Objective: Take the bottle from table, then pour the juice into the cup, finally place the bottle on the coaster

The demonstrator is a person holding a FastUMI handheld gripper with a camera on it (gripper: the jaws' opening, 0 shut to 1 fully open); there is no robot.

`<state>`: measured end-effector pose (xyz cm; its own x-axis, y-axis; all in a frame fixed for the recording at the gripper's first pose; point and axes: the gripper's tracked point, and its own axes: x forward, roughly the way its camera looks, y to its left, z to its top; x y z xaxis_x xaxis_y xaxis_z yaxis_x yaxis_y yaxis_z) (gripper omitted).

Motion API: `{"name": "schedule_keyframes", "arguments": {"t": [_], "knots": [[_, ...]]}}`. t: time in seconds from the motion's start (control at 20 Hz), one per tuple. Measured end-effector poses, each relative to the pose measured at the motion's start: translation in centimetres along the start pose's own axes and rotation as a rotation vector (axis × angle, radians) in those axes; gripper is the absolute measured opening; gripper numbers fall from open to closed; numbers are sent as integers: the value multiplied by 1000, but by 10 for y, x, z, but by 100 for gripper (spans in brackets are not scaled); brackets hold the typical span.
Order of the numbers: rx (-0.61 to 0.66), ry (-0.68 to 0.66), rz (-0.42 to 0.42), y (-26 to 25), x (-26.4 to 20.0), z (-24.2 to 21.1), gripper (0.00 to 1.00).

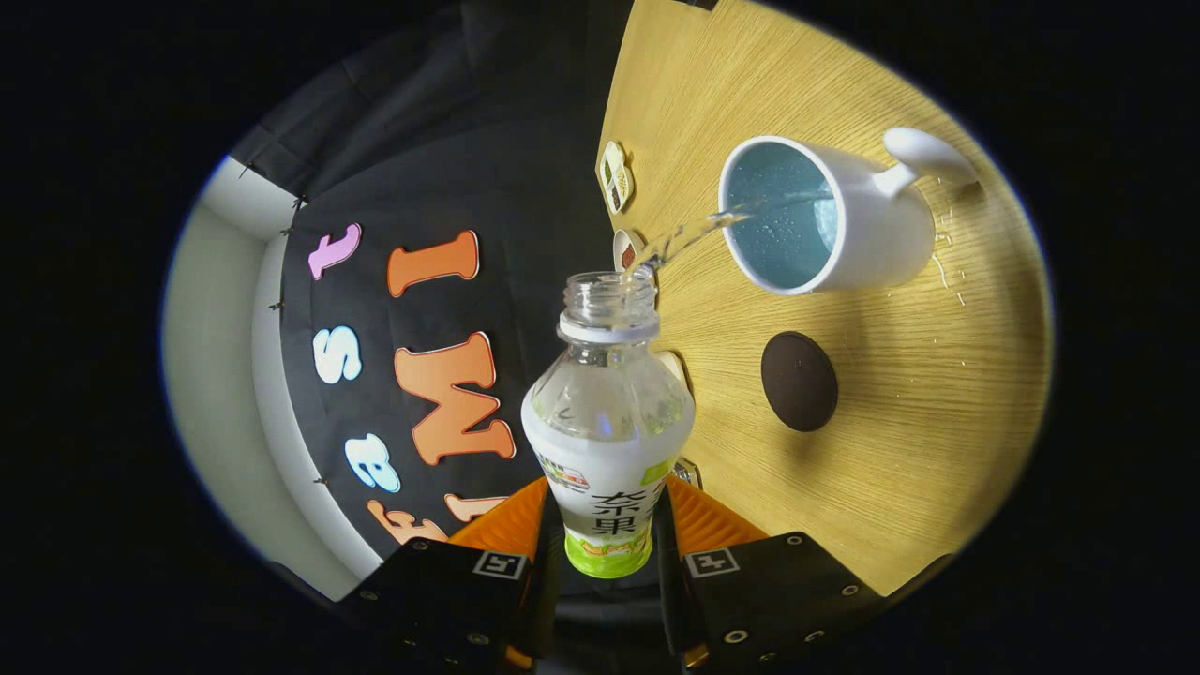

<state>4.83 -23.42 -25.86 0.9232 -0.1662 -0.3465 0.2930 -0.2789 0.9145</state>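
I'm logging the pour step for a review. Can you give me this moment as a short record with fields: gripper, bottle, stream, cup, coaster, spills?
gripper: gripper shut on the bottle, a finger on each side of its lower body
bottle: bottle uncapped, tilted toward the cup, clear liquid still inside
stream: stream runs from the bottle's mouth into the cup's opening
cup: cup white with a blue inside, handle on the far side from the bottle, standing on the table
coaster: coaster dark, round, bare, beside the cup
spills: drops on the table by the cup
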Motion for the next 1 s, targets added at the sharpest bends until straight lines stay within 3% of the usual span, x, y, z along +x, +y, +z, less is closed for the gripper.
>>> {"name": "schedule_keyframes", "arguments": {"t": [1.0], "knots": [[77,2,40,19,-4,-1,47]]}}
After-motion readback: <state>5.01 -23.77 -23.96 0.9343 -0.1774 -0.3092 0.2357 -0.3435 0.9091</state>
